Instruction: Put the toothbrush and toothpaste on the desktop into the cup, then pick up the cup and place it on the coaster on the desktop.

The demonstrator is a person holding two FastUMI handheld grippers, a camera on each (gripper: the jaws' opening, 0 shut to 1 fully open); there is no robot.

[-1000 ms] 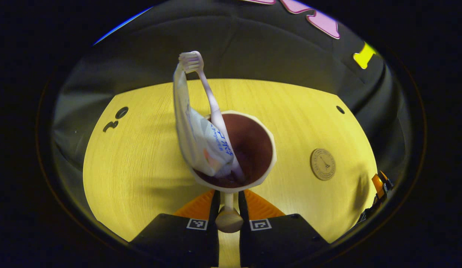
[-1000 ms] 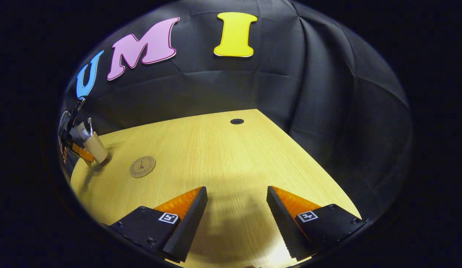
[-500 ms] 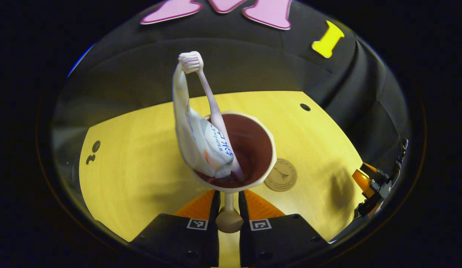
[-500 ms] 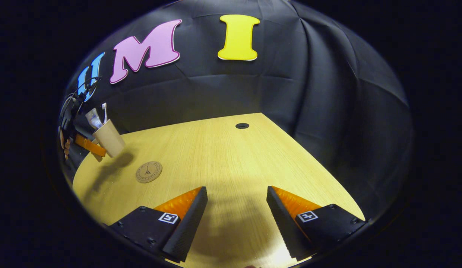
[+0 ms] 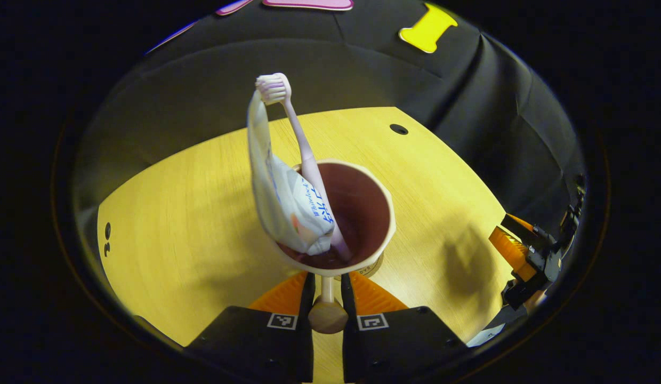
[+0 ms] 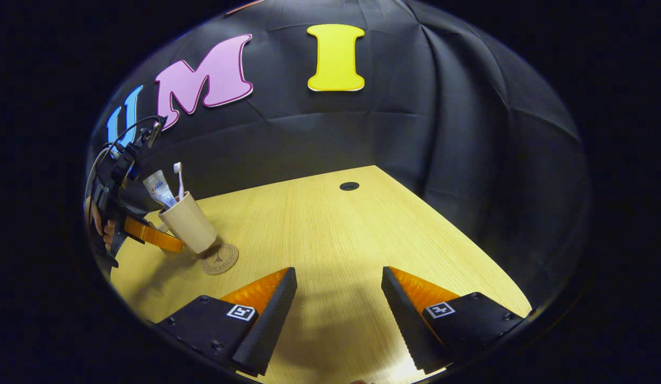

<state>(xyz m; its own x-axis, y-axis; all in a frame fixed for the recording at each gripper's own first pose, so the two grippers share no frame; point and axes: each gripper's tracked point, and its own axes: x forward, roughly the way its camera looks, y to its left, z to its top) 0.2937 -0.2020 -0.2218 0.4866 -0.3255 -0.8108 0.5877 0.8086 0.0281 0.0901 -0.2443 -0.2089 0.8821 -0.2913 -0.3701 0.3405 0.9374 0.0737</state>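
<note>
My left gripper (image 5: 327,290) is shut on the handle of a beige cup (image 5: 362,213) and holds it tilted above the table. A white toothpaste tube (image 5: 288,202) and a pale toothbrush (image 5: 301,144) stand in the cup. The round brown coaster (image 5: 372,266) peeks out just under the cup's near right rim. In the right gripper view the cup (image 6: 189,223) hangs close over the coaster (image 6: 220,259), with the left gripper (image 6: 149,234) holding it from the left. My right gripper (image 6: 338,298) is open over bare table, with nothing between its fingers.
The yellow wooden table (image 6: 330,234) has a cable hole (image 6: 349,186) at the back and more holes at its left end (image 5: 106,237). The black cloth wall rises behind it. The right gripper (image 5: 528,256) shows at the far right edge of the left gripper view.
My left gripper has carried the cup to the right, from beside the coaster to directly over it. The right gripper has stayed open and nearly still.
</note>
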